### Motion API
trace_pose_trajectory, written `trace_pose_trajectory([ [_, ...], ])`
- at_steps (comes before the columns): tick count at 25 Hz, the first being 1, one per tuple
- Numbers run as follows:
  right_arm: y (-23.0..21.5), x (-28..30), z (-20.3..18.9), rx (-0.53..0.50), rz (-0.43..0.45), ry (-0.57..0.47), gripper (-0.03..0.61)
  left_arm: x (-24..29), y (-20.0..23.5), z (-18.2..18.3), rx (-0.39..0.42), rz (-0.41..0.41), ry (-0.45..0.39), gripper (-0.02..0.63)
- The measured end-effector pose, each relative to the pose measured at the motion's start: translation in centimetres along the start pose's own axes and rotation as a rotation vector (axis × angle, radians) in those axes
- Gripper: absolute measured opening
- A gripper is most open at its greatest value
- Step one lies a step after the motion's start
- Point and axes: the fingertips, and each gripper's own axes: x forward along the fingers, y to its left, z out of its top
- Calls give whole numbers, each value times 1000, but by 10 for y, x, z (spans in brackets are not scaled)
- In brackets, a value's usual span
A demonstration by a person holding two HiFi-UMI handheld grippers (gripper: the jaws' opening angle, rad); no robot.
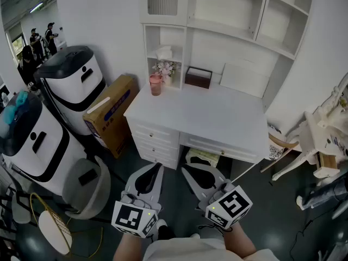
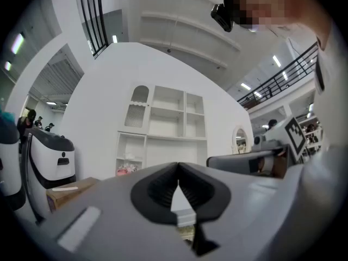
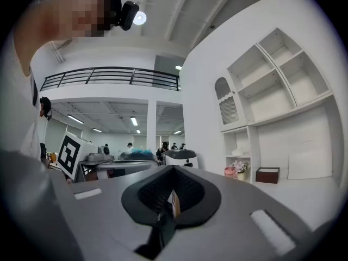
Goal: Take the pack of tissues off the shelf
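Note:
The white pack of tissues point(image 1: 164, 52) lies in the lower left cubby of the white shelf unit point(image 1: 217, 15), above a small pot of flowers point(image 1: 166, 68). It also shows small and far off in the left gripper view as the tissues point(image 2: 129, 156) and in the right gripper view as the tissues point(image 3: 237, 152). My left gripper point(image 1: 159, 167) and right gripper point(image 1: 186, 168) hang side by side low in the head view, well short of the desk point(image 1: 217, 124). Both are shut with nothing between their pads, as the left gripper point(image 2: 178, 166) and right gripper point(image 3: 173, 169) show in their own views.
On the desk stand a pink cup point(image 1: 155, 84) and a brown box point(image 1: 198, 77). A cardboard box point(image 1: 110, 112) leans left of the desk beside two white machines point(image 1: 73, 83). A round chair point(image 1: 87, 184) is at lower left, white furniture point(image 1: 315, 140) at right.

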Motion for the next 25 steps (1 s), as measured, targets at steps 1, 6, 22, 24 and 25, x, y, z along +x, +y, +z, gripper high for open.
trace_pose_trajectory([
  [1, 0, 0, 0, 1, -3, -1, -2, -1, 1, 0, -1, 2, 1, 2],
  [6, 0, 5, 1, -2, -15, -5, -2, -1, 4, -1, -3, -6, 2, 2],
  [22, 8, 69, -1, -7, -39, -19, -2, 10, 63, -2, -2, -60, -2, 2],
  [24, 10, 78, -2, -1, -57, -26, -2, 9, 72, -4, 0, -74, 0, 0],
  [25, 11, 82, -3, 4, -66, -31, 0, 9, 77, -5, 2, -80, 1, 2],
])
